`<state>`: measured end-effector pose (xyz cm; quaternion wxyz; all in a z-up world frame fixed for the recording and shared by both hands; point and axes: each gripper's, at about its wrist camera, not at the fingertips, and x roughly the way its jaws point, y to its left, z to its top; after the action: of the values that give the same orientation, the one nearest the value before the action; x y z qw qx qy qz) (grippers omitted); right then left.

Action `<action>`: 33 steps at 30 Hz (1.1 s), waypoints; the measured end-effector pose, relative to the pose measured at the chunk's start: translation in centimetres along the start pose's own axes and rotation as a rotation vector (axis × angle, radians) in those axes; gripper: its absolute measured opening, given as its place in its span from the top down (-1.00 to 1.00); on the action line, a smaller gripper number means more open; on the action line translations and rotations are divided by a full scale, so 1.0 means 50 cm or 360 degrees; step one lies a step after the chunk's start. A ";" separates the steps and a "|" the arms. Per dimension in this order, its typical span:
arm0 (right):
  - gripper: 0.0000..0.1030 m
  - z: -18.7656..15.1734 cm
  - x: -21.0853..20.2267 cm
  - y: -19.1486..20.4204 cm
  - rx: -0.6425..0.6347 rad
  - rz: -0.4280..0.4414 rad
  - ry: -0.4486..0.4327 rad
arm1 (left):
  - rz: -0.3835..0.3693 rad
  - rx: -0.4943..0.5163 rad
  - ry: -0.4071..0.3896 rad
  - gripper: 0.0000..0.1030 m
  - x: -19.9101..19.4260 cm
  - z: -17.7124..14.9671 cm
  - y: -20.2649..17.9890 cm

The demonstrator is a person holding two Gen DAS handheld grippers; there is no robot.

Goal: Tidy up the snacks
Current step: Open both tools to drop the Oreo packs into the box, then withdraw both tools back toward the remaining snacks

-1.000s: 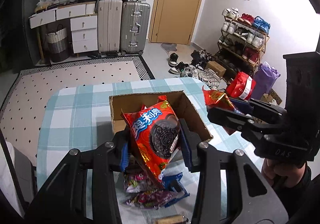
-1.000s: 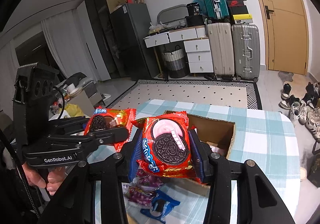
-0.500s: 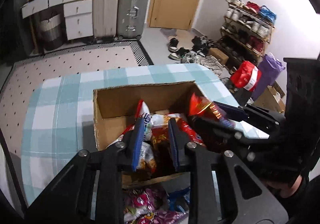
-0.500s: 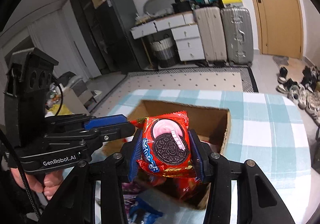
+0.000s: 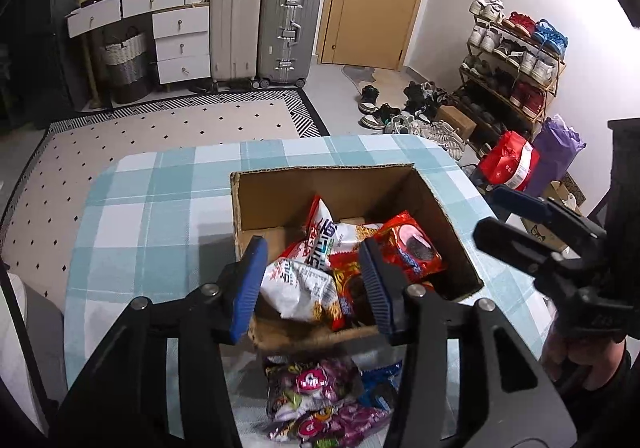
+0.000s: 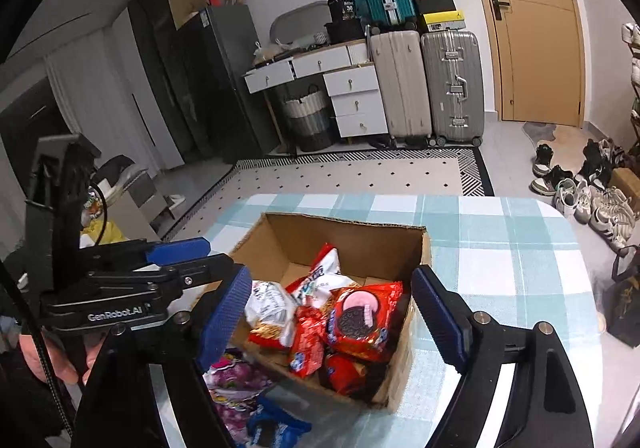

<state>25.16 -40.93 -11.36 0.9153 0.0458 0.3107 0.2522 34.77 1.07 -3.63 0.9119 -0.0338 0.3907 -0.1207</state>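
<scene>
Left gripper [image 5: 312, 284]: jaws spread, nothing between them; hangs over the near edge of the box, blue pads either side of the white bag. Reads as just past a drop, so open on purpose.
Right gripper [image 6: 332, 312]: jaws wide apart, empty; sits above the box's near end, framing the red packets. Likely released too.
Cardboard box [image 5: 280, 188]: open top, flaps gone, stands on the worktop; serves as the collecting bin for the snacks.
Red cookie packet [image 6: 360, 318]: lies flat on top of the pile at the right side of the box, picture face up.
Second red packet [image 6: 308, 340]: just left of it, tilted, leaning on its neighbours.
White snack bag [image 5: 300, 284]: crumpled, near-left in the box; another white-and-red bag stands upright behind it.
Purple candy packets [image 5: 320, 396]: outside the box, on the worktop just in front of its near wall. Not yet sorted.
Blue packet [image 6: 276, 424]: beside the purple ones, also outside, partly cut off by the frame.
Worktop [image 5: 152, 216]: teal-and-white check cloth, bare on the left.
Step, judged: the loose packets up front come next; either gripper is free and near them.
Risk: the pile is loose and high at the near wall, so more packets could slide out.
</scene>
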 end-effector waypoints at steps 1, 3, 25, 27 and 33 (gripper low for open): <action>-0.63 -0.001 -0.013 0.005 -0.0005 -0.0004 -0.0015 | 0.0008 0.0001 -0.0006 0.09 -0.009 -0.004 -0.002; -0.64 -0.003 -0.036 0.015 -0.0016 0.0004 -0.0037 | 0.0026 0.0001 -0.0025 0.03 -0.035 -0.015 -0.005; -0.85 -0.111 -0.268 0.160 -0.0121 0.0042 -0.0166 | 0.0174 0.0025 -0.0262 -0.62 -0.324 -0.182 -0.073; -0.85 -0.126 -0.280 0.171 -0.0132 0.0054 -0.0164 | 0.0184 0.0013 -0.0259 -0.63 -0.341 -0.205 -0.074; -0.85 -0.172 -0.308 0.197 -0.0141 0.0067 -0.0157 | 0.0193 -0.0048 -0.0245 -0.73 -0.370 -0.271 -0.060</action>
<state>5.33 -40.56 -7.49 0.9251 0.0242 0.2527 0.2823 12.10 3.18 0.46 0.9443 -0.0329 0.3226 -0.0564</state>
